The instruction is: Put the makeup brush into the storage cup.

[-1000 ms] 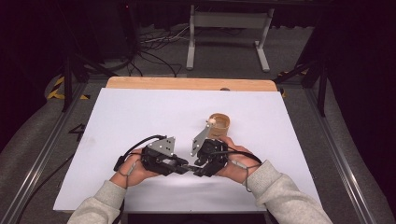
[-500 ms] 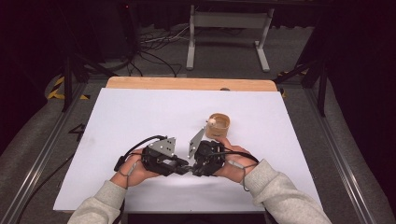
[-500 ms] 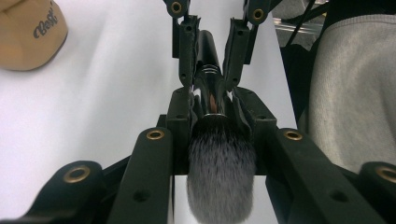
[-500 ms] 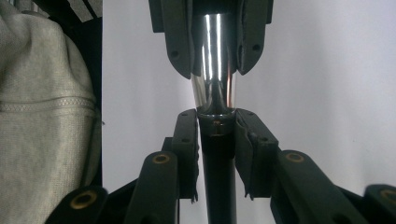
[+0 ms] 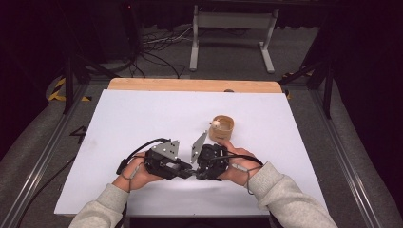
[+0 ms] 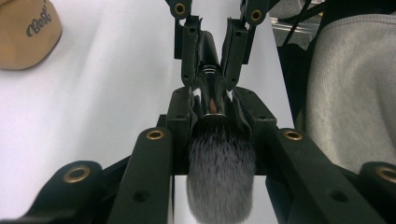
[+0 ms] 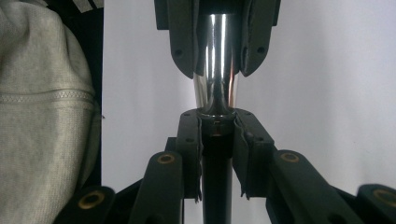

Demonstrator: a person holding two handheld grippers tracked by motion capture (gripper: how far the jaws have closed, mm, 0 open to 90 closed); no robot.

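Both sets of jaws pinch one brush (image 6: pixel 218 135) near the tabletop's (image 5: pixel 142 114) front edge: your left gripper (image 5: pixel 183 172) clamps the chrome ferrule by the bristles, your right gripper (image 5: pixel 196 173) the dark handle. Its long axis runs straight between them (tip to tip). A wooden cup (image 5: pixel 221 127) stands just beyond your right hand (image 5: pixel 237 164).

Left hand-held gripper (image 5: pixel 183 172) and right hand-held gripper (image 5: pixel 196 172) tip to tip, jaws clamped; forearms converging.

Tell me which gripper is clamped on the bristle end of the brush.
The left gripper: it clamps the brush at the shiny ferrule beside the bristles, while the right gripper clamps the black handle.
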